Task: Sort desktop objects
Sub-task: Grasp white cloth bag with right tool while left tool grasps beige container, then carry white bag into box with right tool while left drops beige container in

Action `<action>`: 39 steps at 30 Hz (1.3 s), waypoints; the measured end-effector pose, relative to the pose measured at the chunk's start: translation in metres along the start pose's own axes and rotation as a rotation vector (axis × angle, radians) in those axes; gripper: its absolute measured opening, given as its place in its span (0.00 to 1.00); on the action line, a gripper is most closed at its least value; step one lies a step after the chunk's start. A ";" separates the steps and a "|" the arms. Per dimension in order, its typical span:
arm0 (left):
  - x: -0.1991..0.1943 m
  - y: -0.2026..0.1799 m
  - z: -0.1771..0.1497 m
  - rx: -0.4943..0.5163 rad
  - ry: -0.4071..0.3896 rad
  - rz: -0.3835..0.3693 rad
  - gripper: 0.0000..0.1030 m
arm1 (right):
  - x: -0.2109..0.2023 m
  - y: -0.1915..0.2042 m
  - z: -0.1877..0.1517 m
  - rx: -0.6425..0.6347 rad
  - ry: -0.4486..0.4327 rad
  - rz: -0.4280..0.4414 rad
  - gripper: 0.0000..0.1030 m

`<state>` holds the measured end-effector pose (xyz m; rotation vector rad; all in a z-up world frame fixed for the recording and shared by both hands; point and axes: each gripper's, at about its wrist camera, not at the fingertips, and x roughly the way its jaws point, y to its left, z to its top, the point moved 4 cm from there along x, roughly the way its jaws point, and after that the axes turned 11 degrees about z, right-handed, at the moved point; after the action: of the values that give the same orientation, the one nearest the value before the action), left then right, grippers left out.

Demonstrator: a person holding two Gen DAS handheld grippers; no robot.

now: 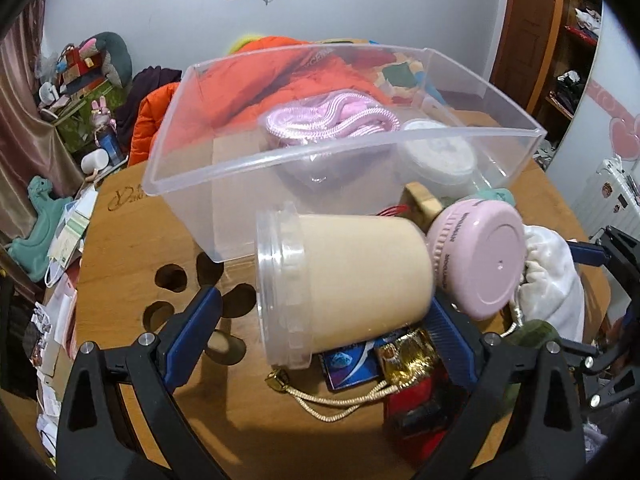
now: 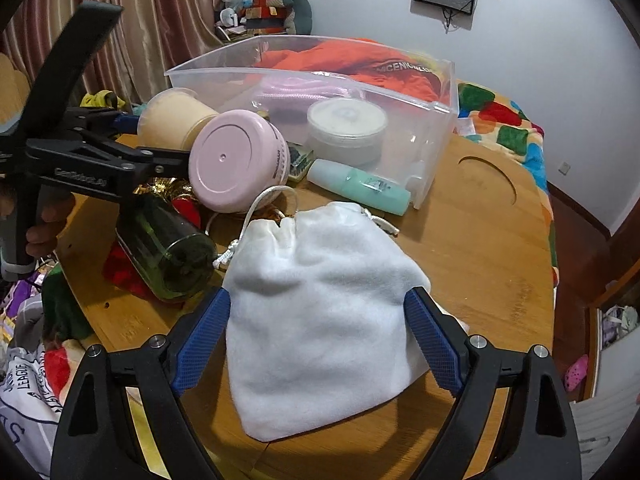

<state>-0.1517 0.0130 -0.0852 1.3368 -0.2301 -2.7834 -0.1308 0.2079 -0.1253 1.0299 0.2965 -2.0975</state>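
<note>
Now spread wide, right gripper [image 2: 318, 344] astride white pouch [image 2: 320, 320] on wooden table [image 2: 492, 248], blue pads [image 2: 430, 344] just beside its flanks, pressing or not unclear. Also wide, left gripper [image 1: 324, 332] around beige tub [image 1: 344, 284] lying on its side, left pad clear of the lid, right pad close to the base, contact not clear. Beyond, clear bin [image 2: 436, 120] with pink cord [image 2: 296, 90] and round jar [image 2: 346, 124] inside; pink tin [image 2: 236, 160], green bottle [image 2: 168, 248] and mint tube [image 2: 360, 186] outside it.
</note>
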 end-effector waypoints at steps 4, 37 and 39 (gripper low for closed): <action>0.004 0.002 0.001 -0.015 -0.010 0.017 0.96 | -0.001 0.001 -0.002 -0.001 -0.007 0.004 0.75; -0.053 0.040 -0.001 -0.176 -0.162 -0.039 0.64 | -0.069 0.000 0.029 0.045 -0.217 0.057 0.41; -0.058 0.044 0.003 -0.184 -0.174 -0.038 0.64 | -0.074 0.002 0.035 0.034 -0.237 0.054 0.41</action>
<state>-0.1188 -0.0238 -0.0322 1.0720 0.0462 -2.8706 -0.1212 0.2282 -0.0464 0.7890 0.1143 -2.1552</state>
